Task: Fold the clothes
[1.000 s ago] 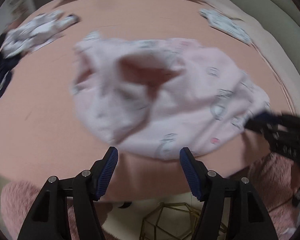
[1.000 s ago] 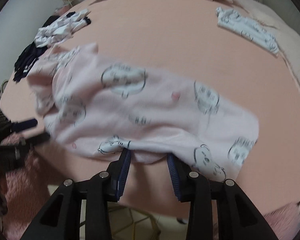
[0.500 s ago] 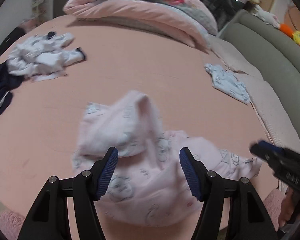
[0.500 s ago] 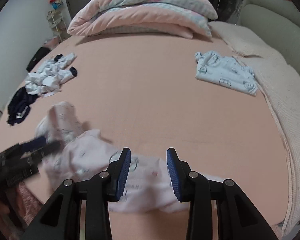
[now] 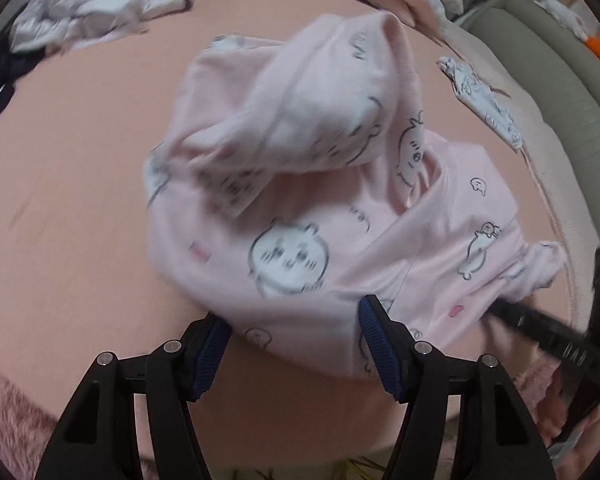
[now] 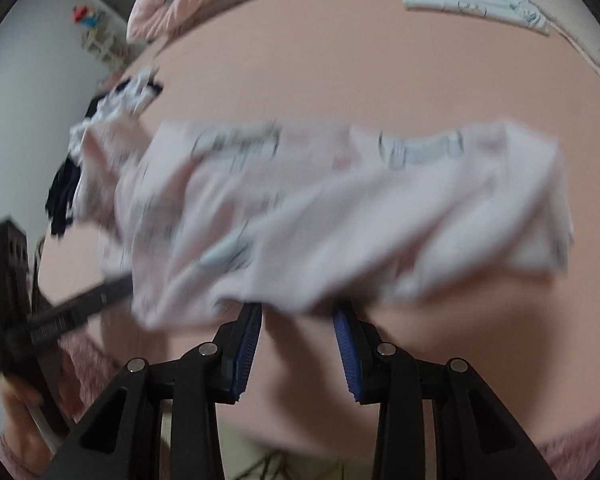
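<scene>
A pale pink garment [image 5: 300, 220] printed with cartoon faces lies bunched near the front edge of the peach bed [image 5: 80, 200], one fold flopped over its top. My left gripper [image 5: 294, 314] points down at its near hem. Its jaws are closing, cloth lies between the tips, and the pads do not press on it. In the right wrist view the same garment [image 6: 340, 208] is motion-blurred and spread wide. My right gripper [image 6: 298, 310] stands open at its lower edge, with bare sheet showing between the pads. A black finger [image 5: 540, 332] of it reaches the garment's right end.
A white and dark heap of clothes [image 5: 88, 12] lies far left. A pale blue garment [image 6: 472, 0] lies far right beside a grey sofa [image 5: 560, 80]. A rolled duvet [image 6: 172, 4] sits at the bed's head. A pink fluffy rug [image 5: 8, 420] lies below the front edge.
Both grippers have dropped closer to the bed and rolled. The pink garment now fills each view, more spread out in the right wrist view, with one fold thrown up over its top.
</scene>
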Action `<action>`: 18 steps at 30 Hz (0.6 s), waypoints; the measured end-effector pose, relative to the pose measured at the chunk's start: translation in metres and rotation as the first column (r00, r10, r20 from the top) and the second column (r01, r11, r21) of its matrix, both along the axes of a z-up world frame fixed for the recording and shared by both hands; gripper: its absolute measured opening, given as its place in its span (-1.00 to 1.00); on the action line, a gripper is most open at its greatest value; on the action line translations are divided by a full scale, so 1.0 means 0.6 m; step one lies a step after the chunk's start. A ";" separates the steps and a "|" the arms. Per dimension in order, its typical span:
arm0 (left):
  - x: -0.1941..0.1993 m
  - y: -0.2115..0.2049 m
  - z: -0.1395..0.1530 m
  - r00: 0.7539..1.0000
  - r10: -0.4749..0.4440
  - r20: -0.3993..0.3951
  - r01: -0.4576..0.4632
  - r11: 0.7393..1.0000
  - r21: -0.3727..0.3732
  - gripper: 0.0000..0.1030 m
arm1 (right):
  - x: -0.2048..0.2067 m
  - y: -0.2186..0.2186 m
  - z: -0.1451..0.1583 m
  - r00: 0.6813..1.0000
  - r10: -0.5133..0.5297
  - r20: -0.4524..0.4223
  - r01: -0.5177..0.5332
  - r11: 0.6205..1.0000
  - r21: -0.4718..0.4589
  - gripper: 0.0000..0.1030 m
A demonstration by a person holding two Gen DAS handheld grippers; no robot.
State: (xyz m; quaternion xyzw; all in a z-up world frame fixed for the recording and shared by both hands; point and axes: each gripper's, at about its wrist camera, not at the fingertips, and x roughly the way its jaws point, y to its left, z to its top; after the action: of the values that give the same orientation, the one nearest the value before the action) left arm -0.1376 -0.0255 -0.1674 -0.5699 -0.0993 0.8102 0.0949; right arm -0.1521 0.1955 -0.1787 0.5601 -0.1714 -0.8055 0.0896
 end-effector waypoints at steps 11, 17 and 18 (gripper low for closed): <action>-0.099 -0.018 0.173 0.960 0.117 -0.253 -0.062 0.975 0.215 -0.73 | -0.099 0.010 0.192 0.928 -0.045 -0.369 0.091 0.990 0.111 -0.56; -0.079 0.002 0.114 0.988 0.089 -0.128 -0.066 0.982 0.180 -0.24 | -0.097 0.013 0.167 0.972 -0.038 -0.232 0.071 0.988 0.137 -0.55; -0.065 0.004 0.107 0.984 0.113 -0.141 -0.093 0.986 0.140 -0.24 | -0.083 0.007 0.148 0.981 -0.021 -0.195 0.052 0.987 0.155 -0.55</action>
State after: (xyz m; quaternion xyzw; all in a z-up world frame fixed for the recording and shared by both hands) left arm -0.1768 -0.0233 -0.1033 -0.4944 -0.1751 0.8458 0.0975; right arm -0.2019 0.2000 -0.0899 0.4816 -0.1074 -0.8686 0.0457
